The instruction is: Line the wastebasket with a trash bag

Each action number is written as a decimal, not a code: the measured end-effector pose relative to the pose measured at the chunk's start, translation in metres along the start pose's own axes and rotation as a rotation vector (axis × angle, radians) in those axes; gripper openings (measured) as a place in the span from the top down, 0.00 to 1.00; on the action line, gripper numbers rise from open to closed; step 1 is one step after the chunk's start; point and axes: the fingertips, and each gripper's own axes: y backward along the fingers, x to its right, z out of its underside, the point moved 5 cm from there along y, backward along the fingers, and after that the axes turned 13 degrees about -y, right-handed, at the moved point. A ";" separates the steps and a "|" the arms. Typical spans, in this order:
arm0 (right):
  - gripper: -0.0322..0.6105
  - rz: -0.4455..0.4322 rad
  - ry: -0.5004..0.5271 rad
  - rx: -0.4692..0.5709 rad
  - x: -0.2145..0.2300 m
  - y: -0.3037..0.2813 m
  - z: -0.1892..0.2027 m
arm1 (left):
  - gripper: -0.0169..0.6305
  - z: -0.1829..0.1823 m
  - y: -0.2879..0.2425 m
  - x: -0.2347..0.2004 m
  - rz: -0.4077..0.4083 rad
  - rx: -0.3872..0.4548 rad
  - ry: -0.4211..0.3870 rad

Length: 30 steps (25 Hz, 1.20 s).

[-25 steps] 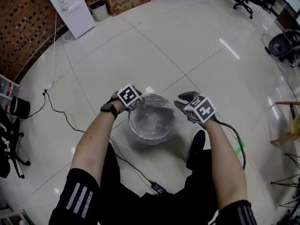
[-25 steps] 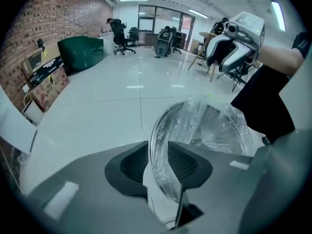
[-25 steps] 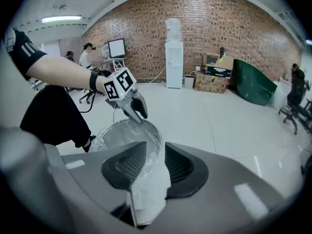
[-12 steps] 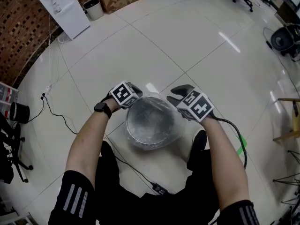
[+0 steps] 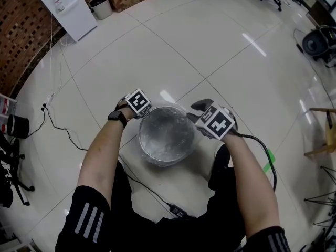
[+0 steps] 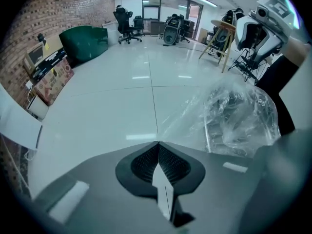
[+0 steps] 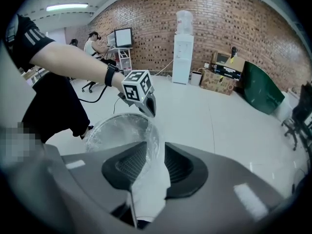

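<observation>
Down came my left tool (image 6: 157, 143) to the left rim of the wastebasket (image 5: 159, 159), jaws pressed together against the clear trash bag (image 5: 165, 134), though I could not tell whether film was caught; my right tool (image 7: 156, 147) stood spread astride the opposite rim, film running between its jaws, so that, I judged, the bag's mouth could be drawn over both sides; the bag sat inside the basket, on the glossy tiled floor (image 5: 157, 51) before me; a brick wall (image 5: 21, 30), water dispenser (image 5: 63, 7) and cable (image 5: 63, 135) lay beyond.
</observation>
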 end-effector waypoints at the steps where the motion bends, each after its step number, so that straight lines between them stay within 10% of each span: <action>1: 0.75 0.004 -0.003 -0.011 0.001 -0.001 0.004 | 0.98 0.005 -0.005 0.004 0.017 -0.020 0.012; 17: 0.75 0.042 -0.020 0.036 0.008 0.022 -0.001 | 0.75 0.003 0.072 -0.016 -0.141 0.129 -0.024; 30: 0.75 0.063 -0.016 0.009 -0.009 0.016 0.024 | 0.74 0.044 0.035 0.017 -0.100 0.022 0.074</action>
